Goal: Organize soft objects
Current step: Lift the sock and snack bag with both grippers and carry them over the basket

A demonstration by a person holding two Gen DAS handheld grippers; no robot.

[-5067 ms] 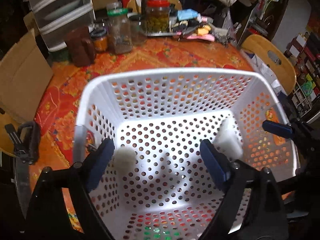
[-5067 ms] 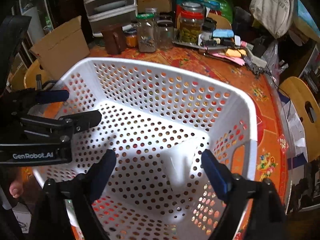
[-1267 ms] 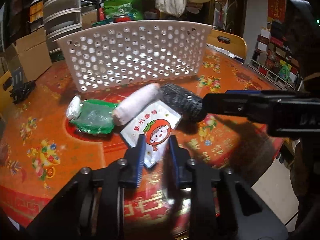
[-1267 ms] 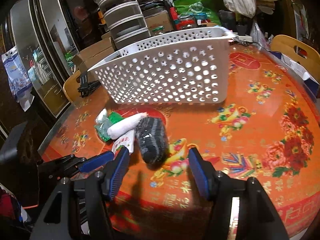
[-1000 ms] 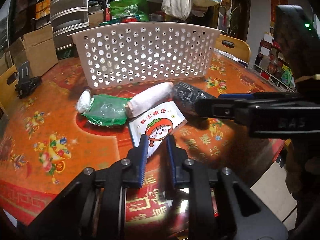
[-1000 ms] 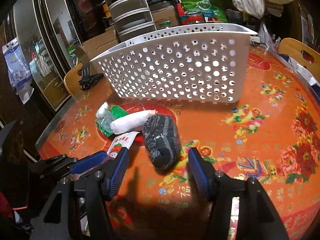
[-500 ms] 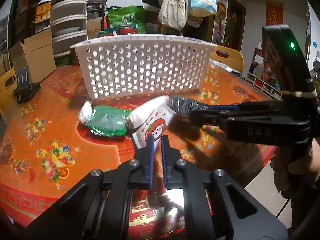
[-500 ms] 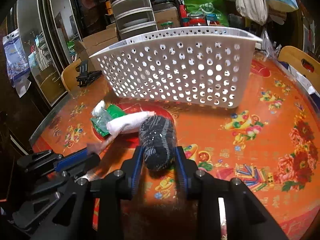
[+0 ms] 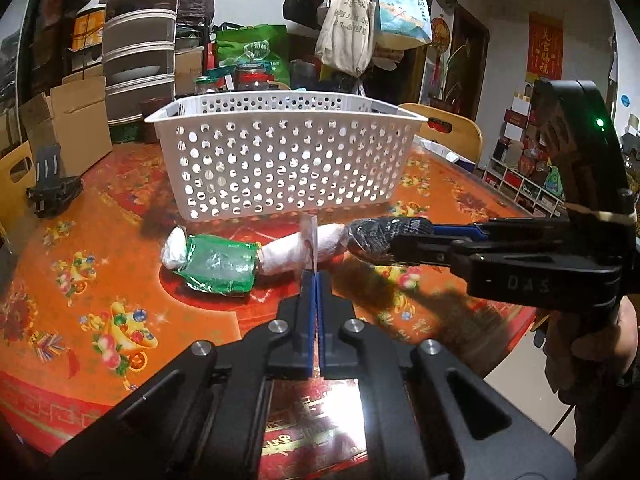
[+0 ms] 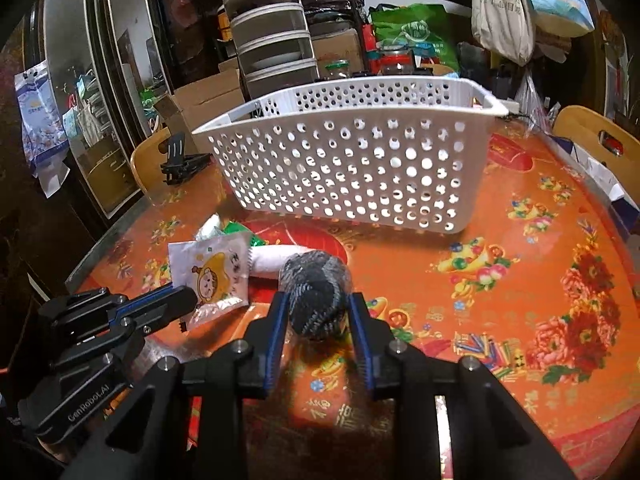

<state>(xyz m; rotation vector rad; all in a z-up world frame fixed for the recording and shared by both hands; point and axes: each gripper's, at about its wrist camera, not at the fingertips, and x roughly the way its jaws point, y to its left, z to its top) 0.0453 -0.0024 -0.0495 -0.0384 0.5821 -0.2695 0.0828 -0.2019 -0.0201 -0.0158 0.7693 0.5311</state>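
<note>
My left gripper (image 9: pixel 314 276) is shut on a flat white cartoon packet (image 9: pixel 310 240), held edge-on and lifted off the table; the packet (image 10: pixel 208 276) faces the right wrist view, in the left gripper (image 10: pixel 188 300). My right gripper (image 10: pixel 316 312) is shut on a dark grey rolled sock (image 10: pixel 314 292), also seen from the left wrist (image 9: pixel 380 236). A white roll (image 9: pixel 296 254) and a green-wrapped bundle (image 9: pixel 218 264) lie on the orange table in front of the white perforated basket (image 9: pixel 280 160).
The basket (image 10: pixel 360 168) stands upright mid-table. Jars, bags and stacked drawers (image 9: pixel 138 60) crowd the far side. A black clamp (image 9: pixel 52 192) lies at the left edge. A wooden chair (image 9: pixel 448 132) stands to the right. The table edge (image 9: pixel 520 320) runs near the right gripper.
My left gripper has closed on the packet and tipped it up off the table. My right gripper has closed on the sock. Both views have risen slightly.
</note>
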